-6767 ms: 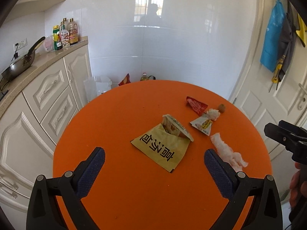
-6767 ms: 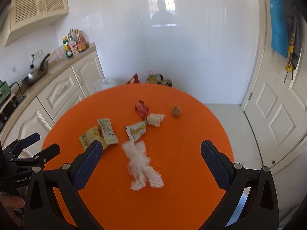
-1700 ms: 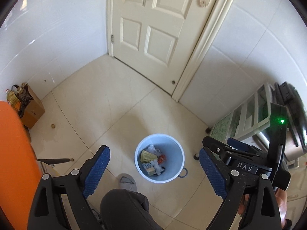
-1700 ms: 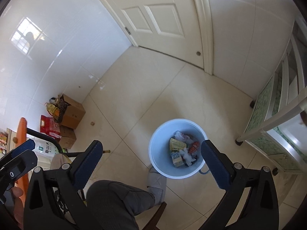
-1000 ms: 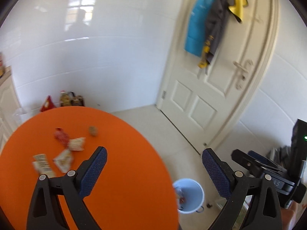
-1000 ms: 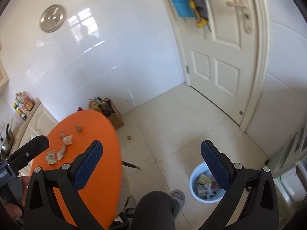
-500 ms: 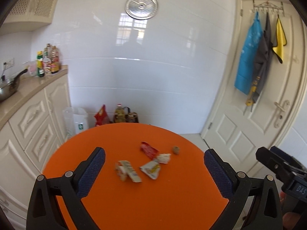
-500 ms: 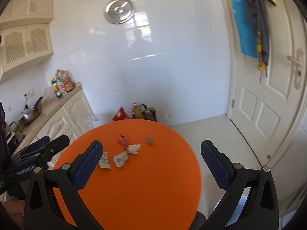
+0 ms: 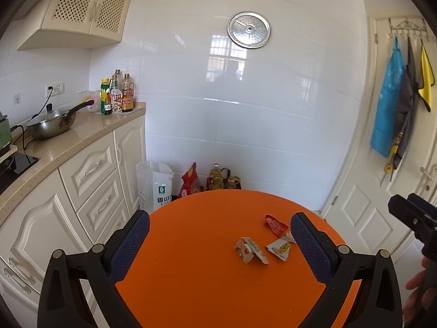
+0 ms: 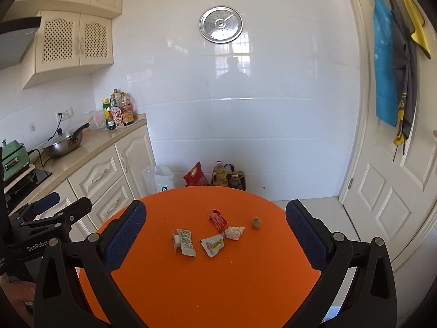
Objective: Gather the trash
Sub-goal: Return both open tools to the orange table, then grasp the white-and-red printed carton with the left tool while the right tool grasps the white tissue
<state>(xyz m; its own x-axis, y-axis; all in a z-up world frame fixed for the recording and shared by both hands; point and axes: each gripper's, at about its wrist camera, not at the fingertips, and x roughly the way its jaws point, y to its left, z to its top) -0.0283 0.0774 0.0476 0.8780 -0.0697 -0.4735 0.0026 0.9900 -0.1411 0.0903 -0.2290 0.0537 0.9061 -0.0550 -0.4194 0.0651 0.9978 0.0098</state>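
Trash lies on a round orange table (image 9: 191, 259) (image 10: 218, 287): a crumpled beige wrapper (image 9: 250, 249) (image 10: 185, 242), a white and yellow sachet (image 9: 279, 248) (image 10: 214, 243), a red wrapper (image 9: 275, 225) (image 10: 218, 220), a white tissue ball (image 10: 235, 232) and a small brown nut (image 10: 256, 222). My left gripper (image 9: 218, 246) is open and empty above the near table. My right gripper (image 10: 215, 237) is open and empty, with the trash between its fingers in view. The bin is out of sight.
Cream cabinets and a counter (image 9: 82, 134) with a wok (image 9: 52, 125) and bottles (image 9: 117, 95) stand at the left. Bags and oil bottles (image 9: 215, 177) sit on the floor behind the table. A white door (image 10: 396, 191) with hanging aprons is at the right.
Both grippers swung from the floor bin back up to face the table and have settled. The yellow bag and long tissue seen at the start are gone from the table.
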